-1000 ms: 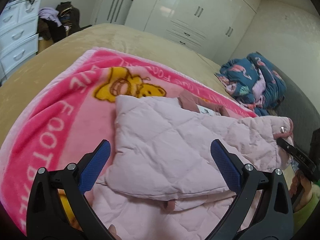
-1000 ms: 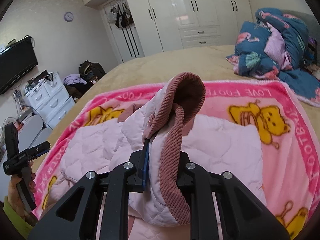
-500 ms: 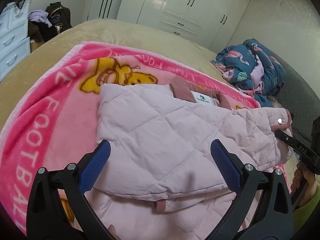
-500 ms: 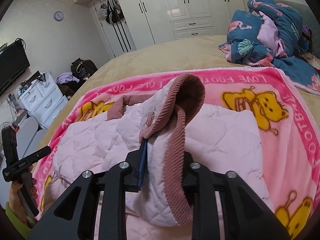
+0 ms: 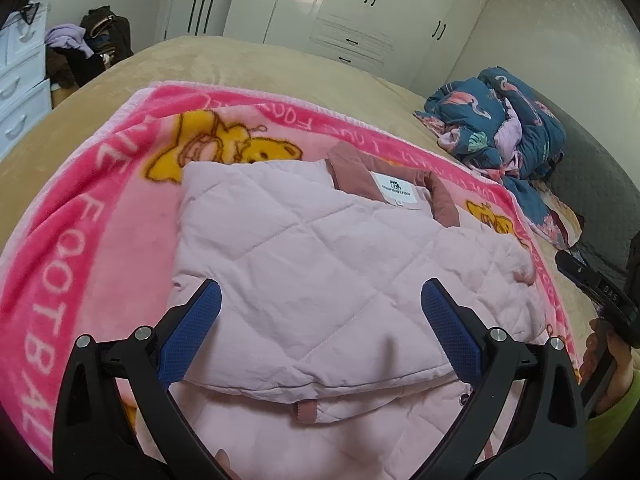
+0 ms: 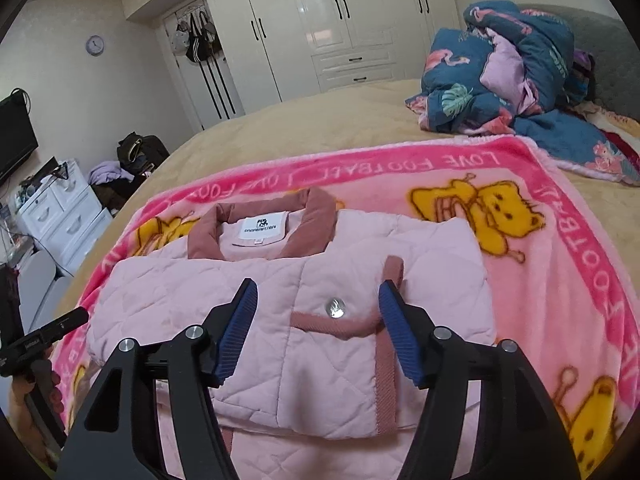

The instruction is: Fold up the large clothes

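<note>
A pale pink quilted jacket [image 5: 320, 280] with a dusty-rose corduroy collar [image 6: 312, 220] and white neck label lies on a pink cartoon blanket [image 5: 80, 216]. Both sleeves are folded across the front; the right sleeve with rose trim and a snap button [image 6: 335, 307] lies on top. My left gripper [image 5: 320, 320] is open and empty, hovering just above the jacket's near part. My right gripper [image 6: 318, 320] is open and empty, just above the folded sleeve's cuff.
The blanket [image 6: 560, 280] covers a tan bed [image 5: 248, 60]. A heap of blue flamingo-print bedding [image 6: 512, 76] sits at the far right. White wardrobes [image 6: 340, 20] line the back wall. White drawers [image 6: 60, 216] and a clothes pile [image 6: 128, 160] stand left of the bed.
My right gripper carried the sleeve across the jacket, laid it down flat and opened, letting go. My left gripper stayed open and shifted slightly over the jacket.
</note>
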`<state>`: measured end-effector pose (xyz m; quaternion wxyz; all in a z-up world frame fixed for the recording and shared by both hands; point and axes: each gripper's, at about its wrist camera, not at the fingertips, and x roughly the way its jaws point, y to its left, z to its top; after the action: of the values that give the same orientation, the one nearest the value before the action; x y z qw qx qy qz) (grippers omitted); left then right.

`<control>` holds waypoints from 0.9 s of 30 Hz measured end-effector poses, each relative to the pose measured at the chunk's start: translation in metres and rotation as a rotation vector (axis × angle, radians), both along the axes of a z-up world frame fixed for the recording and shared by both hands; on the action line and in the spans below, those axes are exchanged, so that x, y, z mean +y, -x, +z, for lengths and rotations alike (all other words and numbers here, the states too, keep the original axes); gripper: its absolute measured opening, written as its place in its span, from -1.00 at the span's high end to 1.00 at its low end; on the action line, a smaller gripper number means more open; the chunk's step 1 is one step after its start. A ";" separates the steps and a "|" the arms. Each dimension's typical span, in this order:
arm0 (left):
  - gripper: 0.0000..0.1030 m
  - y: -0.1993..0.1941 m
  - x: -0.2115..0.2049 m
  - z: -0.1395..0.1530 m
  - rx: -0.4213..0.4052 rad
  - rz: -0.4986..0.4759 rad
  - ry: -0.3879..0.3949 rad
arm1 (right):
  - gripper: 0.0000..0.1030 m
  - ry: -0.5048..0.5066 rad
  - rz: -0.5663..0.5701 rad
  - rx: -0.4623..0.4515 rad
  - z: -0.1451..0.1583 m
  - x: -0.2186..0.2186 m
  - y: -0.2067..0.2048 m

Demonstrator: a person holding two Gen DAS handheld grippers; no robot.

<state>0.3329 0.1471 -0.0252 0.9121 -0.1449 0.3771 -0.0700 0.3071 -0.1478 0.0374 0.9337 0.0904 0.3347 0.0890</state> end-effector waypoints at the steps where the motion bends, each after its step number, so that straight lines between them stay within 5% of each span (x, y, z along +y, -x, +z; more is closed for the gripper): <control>1: -0.82 -0.001 -0.001 -0.001 0.004 -0.004 0.001 | -0.23 0.002 0.005 -0.003 0.001 0.001 0.001; 10: -0.79 -0.007 0.000 -0.023 0.073 -0.004 -0.015 | -0.26 0.023 0.118 -0.008 0.006 0.034 0.006; 12: -0.79 -0.007 0.003 -0.028 0.090 0.002 -0.018 | -0.54 0.031 0.144 -0.002 0.005 0.044 0.006; 27: -0.79 -0.012 0.009 -0.049 0.152 0.014 -0.036 | -0.61 0.125 0.317 0.105 -0.017 0.117 -0.011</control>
<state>0.3444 0.1563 -0.0744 0.8837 -0.1359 0.4455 -0.0458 0.3176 -0.0313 0.0205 0.8930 -0.0172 0.3981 0.2095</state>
